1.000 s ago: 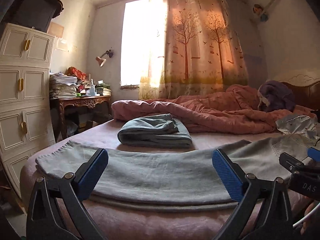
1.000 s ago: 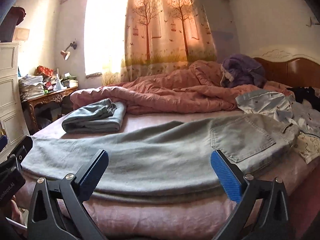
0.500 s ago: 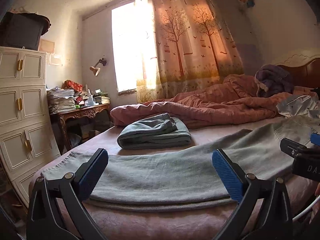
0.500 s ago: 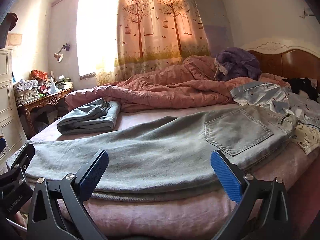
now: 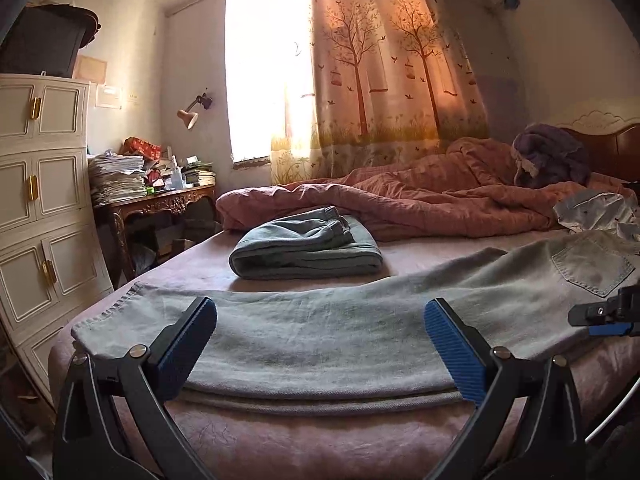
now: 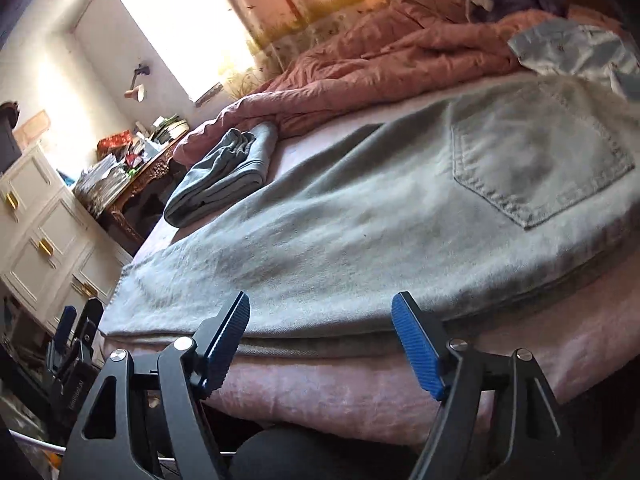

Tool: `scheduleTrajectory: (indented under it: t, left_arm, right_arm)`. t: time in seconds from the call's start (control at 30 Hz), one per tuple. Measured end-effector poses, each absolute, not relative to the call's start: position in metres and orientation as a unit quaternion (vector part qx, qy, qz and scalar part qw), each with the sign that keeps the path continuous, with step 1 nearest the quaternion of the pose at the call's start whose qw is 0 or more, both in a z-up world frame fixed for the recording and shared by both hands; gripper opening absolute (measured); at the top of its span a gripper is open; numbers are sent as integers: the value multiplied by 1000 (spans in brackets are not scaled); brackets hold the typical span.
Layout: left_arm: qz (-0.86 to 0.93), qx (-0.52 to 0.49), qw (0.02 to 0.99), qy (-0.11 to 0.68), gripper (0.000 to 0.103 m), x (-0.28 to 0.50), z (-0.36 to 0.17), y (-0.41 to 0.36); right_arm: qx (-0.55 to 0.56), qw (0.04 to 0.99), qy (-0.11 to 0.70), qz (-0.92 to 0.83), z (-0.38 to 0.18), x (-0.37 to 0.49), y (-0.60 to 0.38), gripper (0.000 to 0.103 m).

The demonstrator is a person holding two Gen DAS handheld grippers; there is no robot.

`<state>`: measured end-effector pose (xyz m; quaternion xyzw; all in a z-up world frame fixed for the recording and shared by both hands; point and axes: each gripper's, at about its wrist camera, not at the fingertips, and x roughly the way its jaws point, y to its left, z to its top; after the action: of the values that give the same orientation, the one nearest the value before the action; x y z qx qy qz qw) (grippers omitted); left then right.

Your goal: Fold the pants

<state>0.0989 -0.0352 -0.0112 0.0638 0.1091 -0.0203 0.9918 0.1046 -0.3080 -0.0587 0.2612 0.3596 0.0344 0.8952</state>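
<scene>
A home bedroom: bed (image 5: 280, 436) with rumpled pink duvet (image 5: 400, 204), tree-print curtain (image 5: 384, 72) far, cream cabinet (image 5: 36, 208) left.

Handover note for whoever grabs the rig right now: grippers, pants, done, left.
Left gripper: open, empty, at the near bed edge by the leg end.
Right gripper: open, empty, tilted, toward the seat end.
Grey jeans: flat along the near edge of the bed, folded lengthwise leg on leg, back pocket up.
Another folded grey pair sits farther back, beside the pink duvet.
Left: cross folds on the jeans, not yet started.
</scene>
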Motion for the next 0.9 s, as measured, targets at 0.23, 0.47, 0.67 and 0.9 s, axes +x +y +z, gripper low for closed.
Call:
scheduleTrajectory:
  t: [0.23,0.47,0.67,0.9]
  left_arm:
    - [-21,60,991,114,103,100,-11,-34]
    - [-23,53,991,117,103,102,-10,-33]
    - [-22,54,990,128,103,109,-12,-34]
    - [-18,72,989,125,103,105,-13,-41]
  right_arm:
    - [273,886,374,15,-84,121,-299,71]
    - [285,882,374,-28,-88,143,-311,45]
    - [321,875,361,-29,-96,138,-324,31]
    - [460,824,331,-4,-109,130,-349,39]
